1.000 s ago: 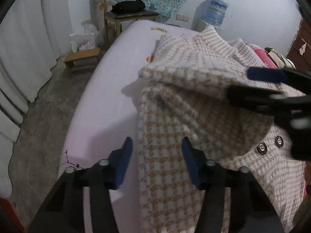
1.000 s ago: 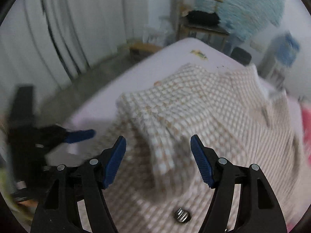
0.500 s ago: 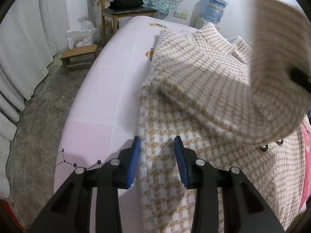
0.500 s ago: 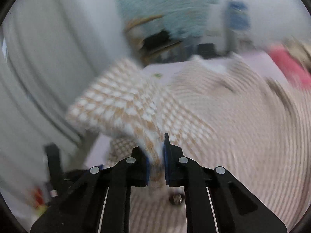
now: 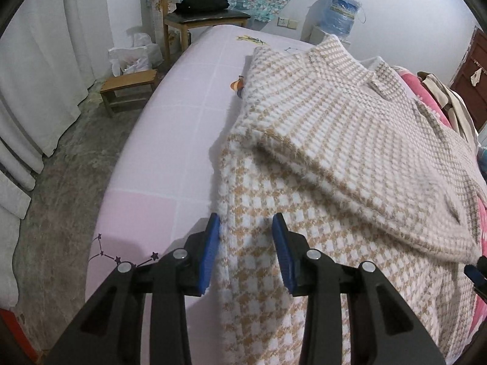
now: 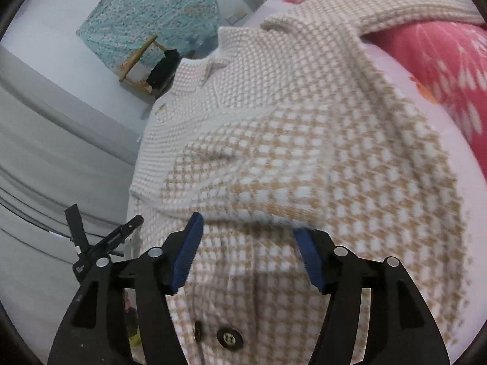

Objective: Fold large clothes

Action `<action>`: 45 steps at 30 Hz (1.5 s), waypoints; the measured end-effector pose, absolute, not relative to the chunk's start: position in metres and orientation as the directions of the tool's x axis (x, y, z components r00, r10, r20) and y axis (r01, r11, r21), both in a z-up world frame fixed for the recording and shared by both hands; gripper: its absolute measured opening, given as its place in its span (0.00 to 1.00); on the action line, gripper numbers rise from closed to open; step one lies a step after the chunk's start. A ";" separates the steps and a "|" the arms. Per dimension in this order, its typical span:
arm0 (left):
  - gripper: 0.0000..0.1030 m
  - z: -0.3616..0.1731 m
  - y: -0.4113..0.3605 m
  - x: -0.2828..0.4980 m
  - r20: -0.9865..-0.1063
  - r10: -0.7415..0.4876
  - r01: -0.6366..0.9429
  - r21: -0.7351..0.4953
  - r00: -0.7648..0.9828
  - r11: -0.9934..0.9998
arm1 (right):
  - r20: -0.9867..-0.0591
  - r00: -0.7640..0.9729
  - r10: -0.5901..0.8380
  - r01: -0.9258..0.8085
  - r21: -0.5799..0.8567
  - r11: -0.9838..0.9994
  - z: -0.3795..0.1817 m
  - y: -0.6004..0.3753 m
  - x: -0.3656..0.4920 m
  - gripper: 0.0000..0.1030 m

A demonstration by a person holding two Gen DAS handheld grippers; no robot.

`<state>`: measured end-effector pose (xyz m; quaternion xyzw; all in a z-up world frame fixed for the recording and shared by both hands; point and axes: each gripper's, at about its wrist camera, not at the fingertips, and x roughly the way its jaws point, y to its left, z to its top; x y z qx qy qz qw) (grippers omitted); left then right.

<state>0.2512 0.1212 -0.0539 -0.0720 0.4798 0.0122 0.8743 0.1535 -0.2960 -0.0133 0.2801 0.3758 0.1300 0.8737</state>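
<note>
A large beige-and-white houndstooth coat (image 5: 304, 273) lies spread on the pink bed sheet (image 5: 170, 140). One sleeve (image 5: 350, 158) is folded across its front. My left gripper (image 5: 246, 252) stays at the coat's near left edge, its blue pads narrowed on the thick fabric between them. My right gripper (image 6: 248, 243) hovers over the coat's front, above the buttons (image 6: 226, 339). Its jaws are opening and stand apart, with the folded sleeve's edge (image 6: 243, 213) just ahead of the tips and no pad pressing on it. The left gripper (image 6: 103, 243) also shows at the right wrist view's left.
The bed's left edge drops to a grey floor with a low wooden stool (image 5: 131, 88). A chair with a black bag (image 5: 201, 3) and a water bottle (image 5: 341, 6) stand at the far wall. A pink patterned quilt (image 6: 441, 60) lies beside the coat.
The right gripper shut on the sleeve, swung it across the coat's front, then opened and let it go. The left gripper's jaws narrowed on the coat's edge and stayed put.
</note>
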 end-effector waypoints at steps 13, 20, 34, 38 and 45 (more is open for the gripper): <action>0.34 -0.052 0.123 0.251 -0.843 -0.048 -0.086 -0.111 0.536 0.990 | -0.680 0.603 0.416 -0.078 0.469 0.880 -0.001 -0.280 0.139 0.77; 0.35 -0.043 0.120 0.248 -0.822 -0.023 -0.045 -0.059 0.569 0.997 | -0.610 0.699 0.374 -0.006 0.517 0.856 0.013 -0.323 0.145 0.77; 0.39 -0.050 0.122 0.264 -0.832 0.024 -0.075 -0.022 0.555 0.997 | -0.618 0.671 0.410 0.001 0.553 0.833 0.001 -0.323 0.193 0.56; 0.39 -0.053 0.123 0.263 -0.833 0.019 -0.073 -0.026 0.554 0.997 | -0.672 0.654 0.348 0.040 0.489 0.871 -0.002 -0.319 0.208 0.55; 0.39 -0.053 0.122 0.264 -0.830 0.019 -0.066 -0.022 0.558 0.998 | -0.725 0.634 0.270 0.098 0.422 0.901 -0.016 -0.317 0.226 0.55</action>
